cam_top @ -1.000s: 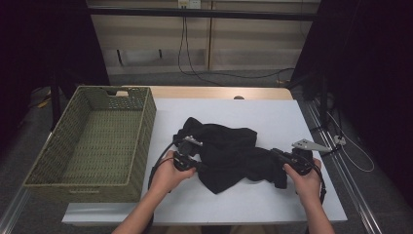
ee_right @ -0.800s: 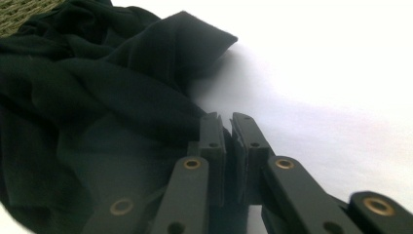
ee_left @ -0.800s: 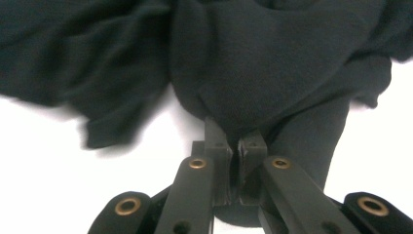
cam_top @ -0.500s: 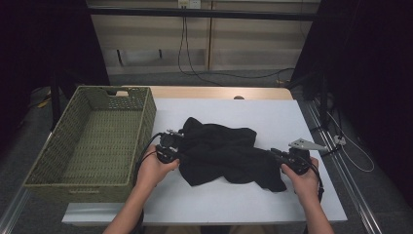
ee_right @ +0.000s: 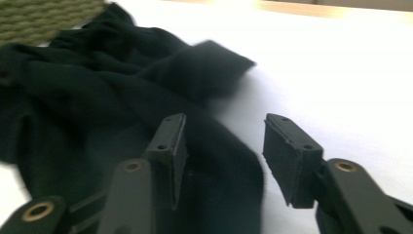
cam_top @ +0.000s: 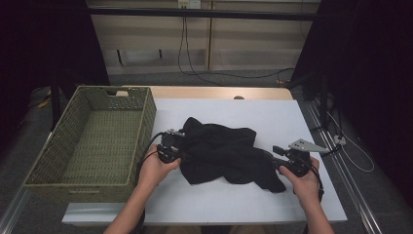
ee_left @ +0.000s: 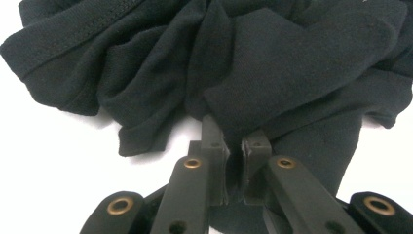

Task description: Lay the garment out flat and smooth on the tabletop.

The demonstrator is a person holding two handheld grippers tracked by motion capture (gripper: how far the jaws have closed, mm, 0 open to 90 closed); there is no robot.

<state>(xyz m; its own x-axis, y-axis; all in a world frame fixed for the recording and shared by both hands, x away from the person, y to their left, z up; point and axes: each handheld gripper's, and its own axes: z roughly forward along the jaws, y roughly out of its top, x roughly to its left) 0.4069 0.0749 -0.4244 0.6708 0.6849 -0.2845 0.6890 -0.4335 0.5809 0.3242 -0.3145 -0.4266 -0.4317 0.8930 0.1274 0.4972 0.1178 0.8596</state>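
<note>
- While a person works at a white table [cam_top: 292, 122], a crumpled black cloth [cam_top: 219, 151] lies near its middle, just right of a woven basket [cam_top: 53, 161].
- Left gripper [cam_top: 171, 146]: clenched on a fold at the cloth's left edge; the left gripper view shows fabric bunched against the nearly closed jaws of the left gripper [ee_left: 234, 146].
- Right gripper [cam_top: 280, 158]: released at the cloth's lower right end; its jaws have just been opening.
- Seen in the right gripper view, the right gripper [ee_right: 224, 146] has its pads standing apart, a strip of cloth [ee_right: 97, 97] lying loose on the table between and under them, pressed by neither.
- Both hands rest low at the table's near side, one at each end of the cloth.
- Basket: green-grey weave, standing at the table's left edge, apart from the cloth.
</note>
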